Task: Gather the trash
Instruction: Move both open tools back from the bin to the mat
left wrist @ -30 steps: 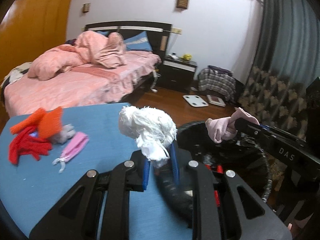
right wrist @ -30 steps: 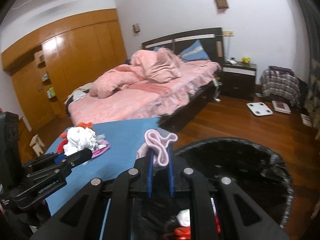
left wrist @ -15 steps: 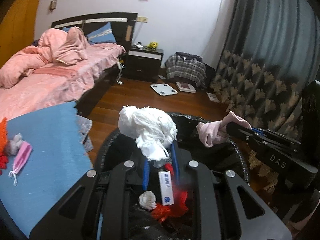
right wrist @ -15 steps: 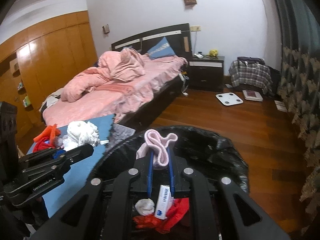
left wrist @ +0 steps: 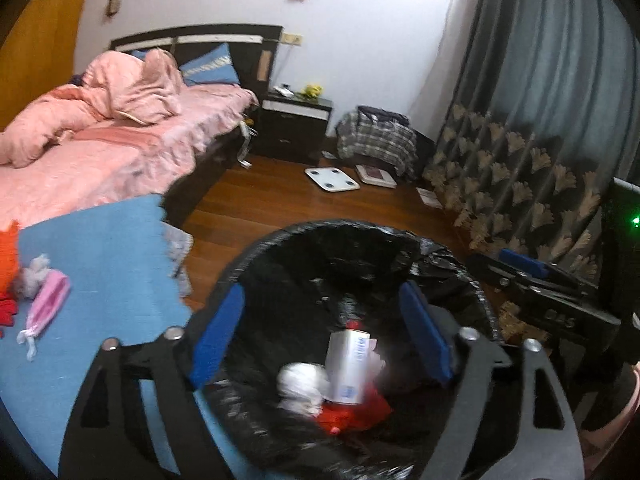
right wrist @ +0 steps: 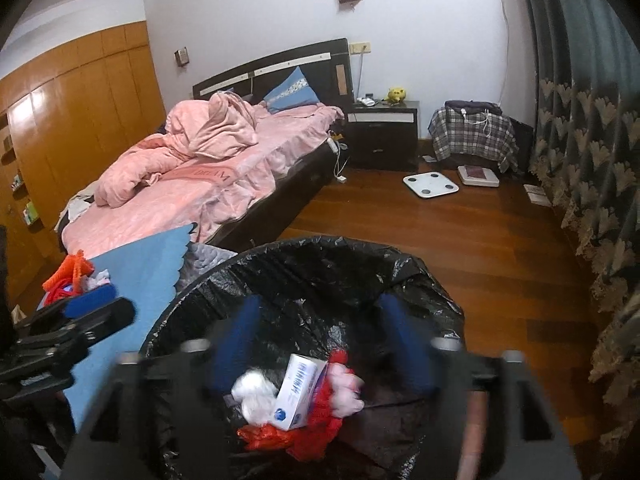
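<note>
A round bin with a black liner (left wrist: 340, 232) (right wrist: 320, 248) stands beside the blue table. Both grippers hover over its mouth. My left gripper (left wrist: 324, 336) is open and empty. My right gripper (right wrist: 320, 344) is open and empty, its fingers blurred. Inside the bin lie a white crumpled wad (left wrist: 300, 380) (right wrist: 252, 392), a small white box (left wrist: 348, 364) (right wrist: 298, 388), a pink cloth (right wrist: 344, 388) and red plastic (left wrist: 352, 412) (right wrist: 304, 436). On the blue table (left wrist: 100, 248) (right wrist: 148, 264) remain a pink pouch (left wrist: 48, 304), a small white scrap (left wrist: 36, 272) and orange and red items (right wrist: 68, 276).
A bed with pink bedding (right wrist: 192, 168) lies behind the table. A dark nightstand (right wrist: 384, 132), a plaid-covered bag (right wrist: 472, 132) and two floor scales (right wrist: 430, 185) stand on the wooden floor. Patterned curtains (right wrist: 592, 160) hang on the right.
Both grippers opened over the bin. The white wad dropped from the left one and the pink cloth from the right one; both now lie in the bin.
</note>
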Available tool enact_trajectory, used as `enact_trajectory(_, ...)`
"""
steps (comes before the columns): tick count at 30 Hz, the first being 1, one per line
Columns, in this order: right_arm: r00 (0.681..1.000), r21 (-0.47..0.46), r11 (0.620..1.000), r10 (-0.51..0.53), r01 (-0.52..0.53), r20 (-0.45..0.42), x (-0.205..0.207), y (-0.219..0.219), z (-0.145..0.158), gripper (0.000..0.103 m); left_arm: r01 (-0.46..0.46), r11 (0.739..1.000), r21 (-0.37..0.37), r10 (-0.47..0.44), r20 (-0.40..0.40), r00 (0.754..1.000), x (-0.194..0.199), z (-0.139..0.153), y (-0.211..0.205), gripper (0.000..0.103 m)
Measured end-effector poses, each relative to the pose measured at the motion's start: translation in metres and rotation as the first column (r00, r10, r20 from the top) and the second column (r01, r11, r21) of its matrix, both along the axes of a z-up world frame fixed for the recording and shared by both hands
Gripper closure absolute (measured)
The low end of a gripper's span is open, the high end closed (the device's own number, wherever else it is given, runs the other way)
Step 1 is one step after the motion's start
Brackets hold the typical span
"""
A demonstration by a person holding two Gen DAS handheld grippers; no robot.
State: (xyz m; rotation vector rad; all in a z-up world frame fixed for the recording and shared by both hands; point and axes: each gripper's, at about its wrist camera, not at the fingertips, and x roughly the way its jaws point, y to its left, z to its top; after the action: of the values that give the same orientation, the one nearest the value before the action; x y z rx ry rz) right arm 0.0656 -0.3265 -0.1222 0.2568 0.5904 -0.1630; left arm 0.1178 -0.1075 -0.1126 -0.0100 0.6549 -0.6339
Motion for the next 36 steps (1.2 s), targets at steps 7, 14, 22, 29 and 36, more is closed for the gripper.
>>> enact_trajectory(7,0.999,-0.016,0.999,0.045,-0.044,0.019,0.009,0.033,0.008,0.005,-0.156,0.987,0.027,0.155,0.03,0.987,-0.001,0.006,0.062,0.012)
enact_trajectory(14,0.987,-0.024,0.987,0.158,-0.157,0.033,0.036,0.098,0.016,0.005,-0.324,0.945,0.052,0.321,0.053,0.946,-0.002,0.008,0.138,0.012)
enact_trajectory(22,0.955,-0.013,0.956,0.295,-0.295,0.023,0.082,0.187,0.013,0.006,-0.472,0.877,0.096,0.468,0.056,0.882,0.0,0.001,0.222,0.012)
enact_trajectory(29,0.927,-0.024,0.927,0.375,-0.375,-0.008,0.121,0.261,-0.001,0.006,-0.576,0.806,0.139,0.573,0.065,0.817,0.015,-0.013,0.287,0.012)
enact_trajectory(36,0.907,-0.045,0.906,0.418,-0.42,-0.05,0.158,0.317,-0.02,0.006,-0.634,0.762,0.131,0.636,0.033,0.771,0.033,-0.027,0.329,0.012)
